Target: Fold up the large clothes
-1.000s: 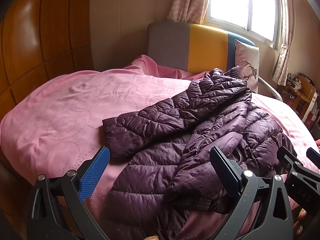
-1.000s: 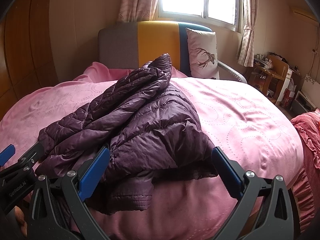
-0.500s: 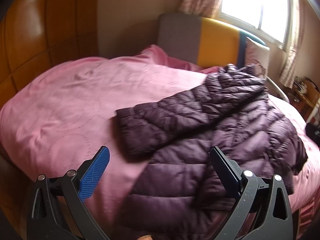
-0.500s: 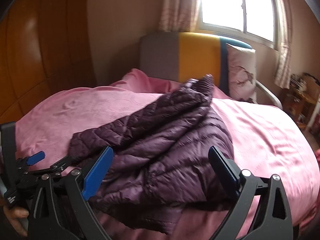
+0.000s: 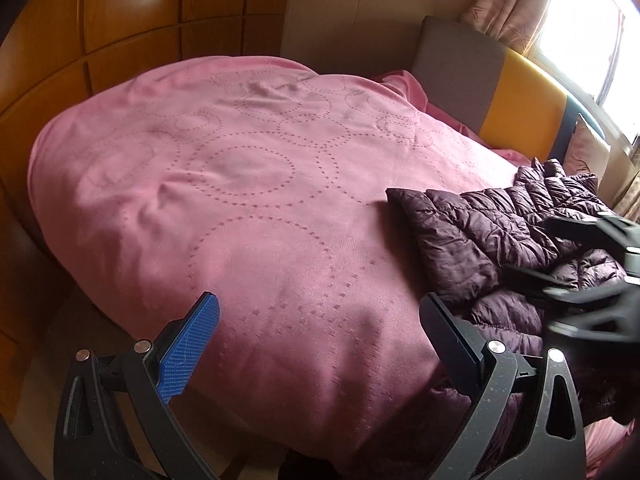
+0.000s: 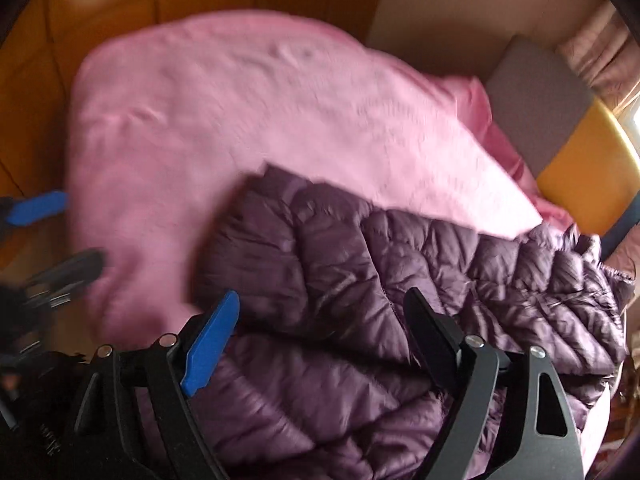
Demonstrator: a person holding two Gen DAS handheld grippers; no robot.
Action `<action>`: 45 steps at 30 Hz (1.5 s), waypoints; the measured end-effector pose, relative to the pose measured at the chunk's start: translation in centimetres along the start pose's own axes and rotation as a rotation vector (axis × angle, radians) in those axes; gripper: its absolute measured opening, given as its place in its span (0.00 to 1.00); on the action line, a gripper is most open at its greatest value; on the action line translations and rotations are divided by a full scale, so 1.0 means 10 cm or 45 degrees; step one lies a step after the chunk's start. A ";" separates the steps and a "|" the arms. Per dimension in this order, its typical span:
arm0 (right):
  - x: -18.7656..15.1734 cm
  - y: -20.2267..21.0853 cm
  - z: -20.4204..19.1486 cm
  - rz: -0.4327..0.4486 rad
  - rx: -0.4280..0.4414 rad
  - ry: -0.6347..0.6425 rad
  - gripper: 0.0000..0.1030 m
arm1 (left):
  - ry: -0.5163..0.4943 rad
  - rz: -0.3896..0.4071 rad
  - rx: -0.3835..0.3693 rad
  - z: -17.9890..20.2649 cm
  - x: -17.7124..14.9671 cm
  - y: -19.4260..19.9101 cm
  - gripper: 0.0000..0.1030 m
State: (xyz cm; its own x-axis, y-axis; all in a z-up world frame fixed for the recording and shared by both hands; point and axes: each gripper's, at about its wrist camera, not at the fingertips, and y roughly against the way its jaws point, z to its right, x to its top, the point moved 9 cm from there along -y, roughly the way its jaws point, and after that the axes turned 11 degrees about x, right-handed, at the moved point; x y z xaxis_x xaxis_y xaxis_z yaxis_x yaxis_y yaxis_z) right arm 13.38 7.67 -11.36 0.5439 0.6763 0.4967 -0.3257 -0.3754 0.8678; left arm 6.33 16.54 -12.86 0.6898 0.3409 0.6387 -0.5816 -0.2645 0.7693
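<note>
Puffer jacket [image 6: 400, 292], dark purple and quilted, lies rumpled on the near right part of the bed, and nothing grasps it. Nearest in the right wrist view, the right tool [image 6: 320, 340] hangs directly over the jacket with its jaws spread wide and empty, the blue pad [image 6: 210, 344] and the black pad both clear of the fabric; it looks placed there to pick a hem or the sleeve for the first fold. In the left wrist view the left tool [image 5: 320, 344] is likewise released and holds nothing, poised over bare pink bedspread [image 5: 240, 200] just beside the jacket's edge, probably waiting to take the near side of the garment.

One sleeve [image 5: 452, 236] lies across the body toward the open spread, its cuff end flat on the pink cloth. The rest is bunched in soft ridges, shiny and puffy, not yet laid out flat; by my judgement the folding has barely started, and the slick filled fabric may slip or spring open.

Farther off stand the grey and yellow headboard [image 5: 500, 92], a curtained window, and wooden wall panels [image 5: 120, 20].
</note>
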 end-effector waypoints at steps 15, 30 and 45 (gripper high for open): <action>-0.43 1.87 1.11 0.533 -0.241 -0.351 0.08 | -0.273 -0.091 -0.374 0.91 -0.38 0.12 0.78; -3.76 3.44 3.54 0.563 -0.918 -1.458 0.08 | -0.499 -0.170 -0.491 1.36 -0.67 0.09 0.39; -4.40 3.09 3.39 0.511 -0.767 -1.671 0.66 | -0.245 -0.081 -0.509 0.90 0.26 -0.01 0.09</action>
State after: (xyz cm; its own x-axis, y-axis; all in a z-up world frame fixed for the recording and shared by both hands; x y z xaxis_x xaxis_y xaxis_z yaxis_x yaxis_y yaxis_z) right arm 5.60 -55.19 -5.83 0.5256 -0.5630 0.6378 -0.7009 0.1382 0.6997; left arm 12.08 9.35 -11.13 0.7752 0.1614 0.6108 -0.6304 0.1342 0.7646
